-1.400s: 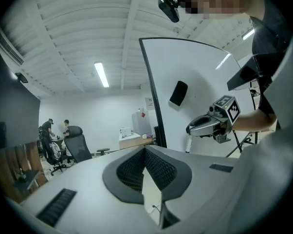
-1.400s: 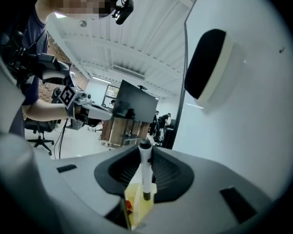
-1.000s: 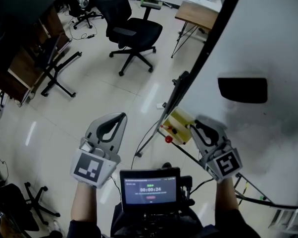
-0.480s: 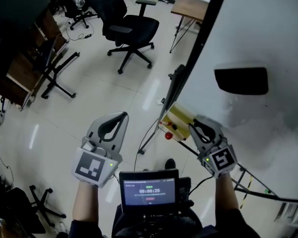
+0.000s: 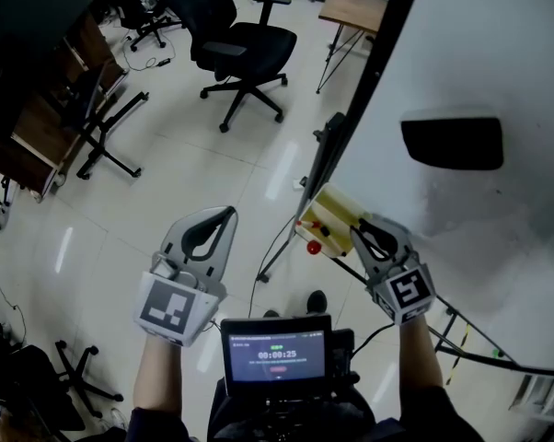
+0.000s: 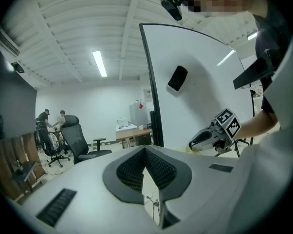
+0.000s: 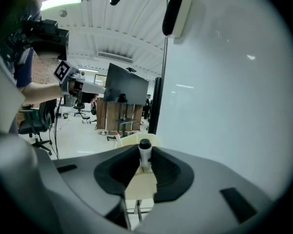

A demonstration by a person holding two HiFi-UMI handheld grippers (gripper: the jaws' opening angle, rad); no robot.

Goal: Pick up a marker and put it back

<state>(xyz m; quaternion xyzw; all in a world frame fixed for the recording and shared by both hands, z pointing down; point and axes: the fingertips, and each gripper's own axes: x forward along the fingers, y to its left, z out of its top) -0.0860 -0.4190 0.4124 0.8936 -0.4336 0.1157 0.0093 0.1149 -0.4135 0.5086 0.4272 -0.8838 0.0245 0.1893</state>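
The right gripper [image 7: 144, 150] is clenched on a marker [image 7: 145, 160]. Its white barrel sits between the two dark pads and its black cap points up past the jaw tips. Just beyond and below the tips lies a pale yellow tray [image 7: 133, 140]. I cannot tell whether the marker touches it. A red-capped marker [image 7: 117, 136] pokes up at the tray's left end.

In the head view the right gripper [image 5: 360, 233] hangs over the tray [image 5: 337, 212]. The tray is fixed at the lower corner of the whiteboard [image 5: 498, 53], beside the board's black edge frame. A black eraser [image 5: 452, 143] clings to the board higher up, well apart from the tray.

The left gripper [image 6: 145, 149] has its jaws pressed together with nothing between them. It is held out over the floor [image 5: 167, 182], near the tray's side, pointing towards an office chair [image 5: 245, 49].
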